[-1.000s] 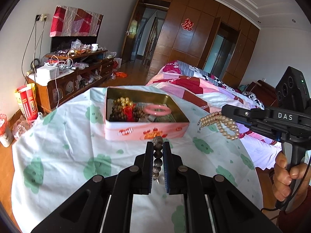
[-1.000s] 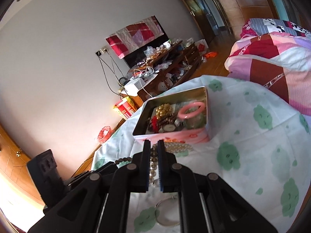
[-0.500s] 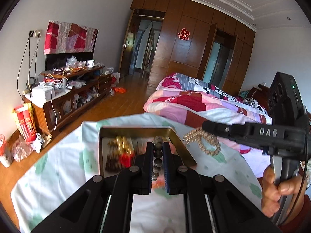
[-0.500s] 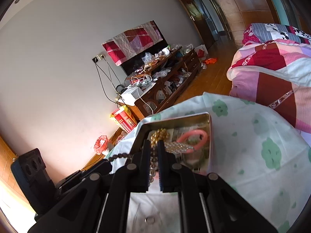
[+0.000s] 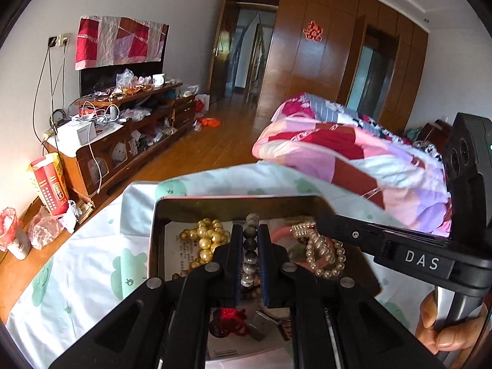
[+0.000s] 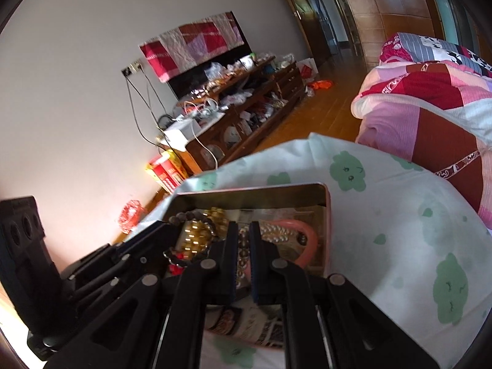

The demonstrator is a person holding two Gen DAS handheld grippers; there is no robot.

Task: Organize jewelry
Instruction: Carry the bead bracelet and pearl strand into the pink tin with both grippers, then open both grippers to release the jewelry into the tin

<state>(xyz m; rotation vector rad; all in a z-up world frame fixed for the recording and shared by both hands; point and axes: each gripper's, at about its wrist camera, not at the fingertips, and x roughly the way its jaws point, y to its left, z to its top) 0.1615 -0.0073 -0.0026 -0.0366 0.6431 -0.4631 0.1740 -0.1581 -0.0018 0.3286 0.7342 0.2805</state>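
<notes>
An open pink tin (image 5: 236, 201) sits on the table and shows in both views (image 6: 327, 215). My left gripper (image 5: 249, 240) is shut on a grey stone bead bracelet (image 5: 249, 253) and holds it over the tin. My right gripper (image 6: 243, 240) is shut on a cream pearl bracelet (image 6: 243, 250), also over the tin; the pearls (image 5: 323, 256) hang from it in the left wrist view. Inside lie gold beads (image 5: 206, 236), a pink bangle (image 6: 304, 233) and red-tasselled pieces (image 5: 229, 316). The grey bracelet (image 6: 187, 216) shows at the left of the right wrist view.
A white cloth with green prints (image 6: 399, 230) covers the table. A bed with a pink and red quilt (image 5: 353, 150) stands just behind. A cluttered wooden cabinet (image 5: 123, 141) lines the left wall. Wooden floor lies between.
Both grippers have moved forward with their bracelets, from in front of the tin to directly above it. The tin now fills the lower part of both views.
</notes>
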